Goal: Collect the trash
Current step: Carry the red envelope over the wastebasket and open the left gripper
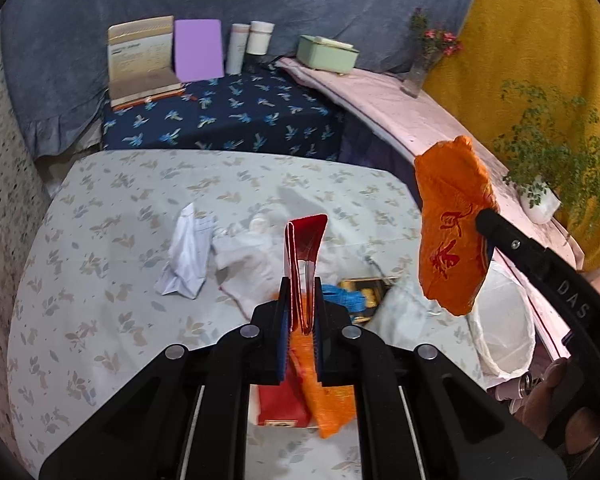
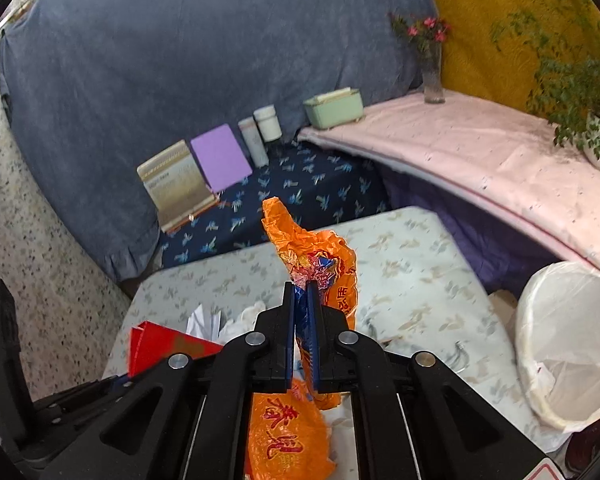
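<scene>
My left gripper is shut on a red folded packet and holds it above the leaf-patterned table; the packet also shows in the right wrist view. My right gripper is shut on an orange plastic wrapper, raised over the table; the wrapper shows at the right of the left wrist view. On the table lie crumpled white paper, white tissue and a blue and gold wrapper. A white-lined trash bin stands right of the table.
A dark blue patterned table behind holds a calendar stand, a purple card and two white bottles. A pink shelf carries a green box, a flower vase and a potted plant.
</scene>
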`<state>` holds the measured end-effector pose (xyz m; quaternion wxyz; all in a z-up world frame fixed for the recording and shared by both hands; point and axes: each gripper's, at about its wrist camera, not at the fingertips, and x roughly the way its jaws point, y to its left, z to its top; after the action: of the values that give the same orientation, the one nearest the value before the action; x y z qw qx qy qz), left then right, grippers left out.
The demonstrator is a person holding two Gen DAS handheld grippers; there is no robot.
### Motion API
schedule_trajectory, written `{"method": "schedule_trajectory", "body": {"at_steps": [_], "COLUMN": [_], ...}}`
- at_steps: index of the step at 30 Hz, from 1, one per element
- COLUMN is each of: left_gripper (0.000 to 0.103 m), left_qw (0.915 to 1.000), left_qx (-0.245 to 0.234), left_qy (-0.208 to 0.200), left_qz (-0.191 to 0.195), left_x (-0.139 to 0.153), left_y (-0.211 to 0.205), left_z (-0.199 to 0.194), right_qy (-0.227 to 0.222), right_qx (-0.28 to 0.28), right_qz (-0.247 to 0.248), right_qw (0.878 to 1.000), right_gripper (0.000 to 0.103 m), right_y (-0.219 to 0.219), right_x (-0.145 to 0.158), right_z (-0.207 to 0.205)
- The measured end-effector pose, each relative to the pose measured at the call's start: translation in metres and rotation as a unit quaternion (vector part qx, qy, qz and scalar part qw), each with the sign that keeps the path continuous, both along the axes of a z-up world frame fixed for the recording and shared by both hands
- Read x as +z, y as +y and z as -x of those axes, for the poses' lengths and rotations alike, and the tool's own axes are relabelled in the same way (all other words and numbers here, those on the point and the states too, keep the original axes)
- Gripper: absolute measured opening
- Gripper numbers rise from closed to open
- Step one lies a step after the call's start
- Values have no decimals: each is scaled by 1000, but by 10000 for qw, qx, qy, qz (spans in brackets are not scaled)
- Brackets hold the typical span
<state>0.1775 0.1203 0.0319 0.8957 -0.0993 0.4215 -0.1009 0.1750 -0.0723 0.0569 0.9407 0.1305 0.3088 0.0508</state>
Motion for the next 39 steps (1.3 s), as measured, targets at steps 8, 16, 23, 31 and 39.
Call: {"method": "schedule_trajectory", "body": {"at_steps": [8, 16, 23, 31, 39], "left_gripper": [9, 9, 9, 9, 10], "left_qw": [9978, 9857, 9698, 9581, 9486], "left_qx": [-626, -1626, -2357, -2820, -3143], "left_qy": [-207, -398, -599, -482, -370], "left_qz": [-3, 166, 188, 154, 80], "left_x": [19, 34, 40, 30, 20], "left_y": [-58, -139, -203, -261, -298], "left_z": [8, 21, 35, 38, 36], "right_qy": [-241, -213, -130, 15, 133], "right_qx": [-556, -1206, -1733, -2138, -2364], "right_qz": [11, -21, -75, -139, -240], "right_qw": [9982, 9925, 9848, 9768, 9713], "right_gripper": [6, 6, 6, 6, 6], "right_y": [-55, -121, -177, -219, -243], "right_x": [19, 17, 5, -13, -27], "right_z": [28, 56, 81, 101, 106]}}
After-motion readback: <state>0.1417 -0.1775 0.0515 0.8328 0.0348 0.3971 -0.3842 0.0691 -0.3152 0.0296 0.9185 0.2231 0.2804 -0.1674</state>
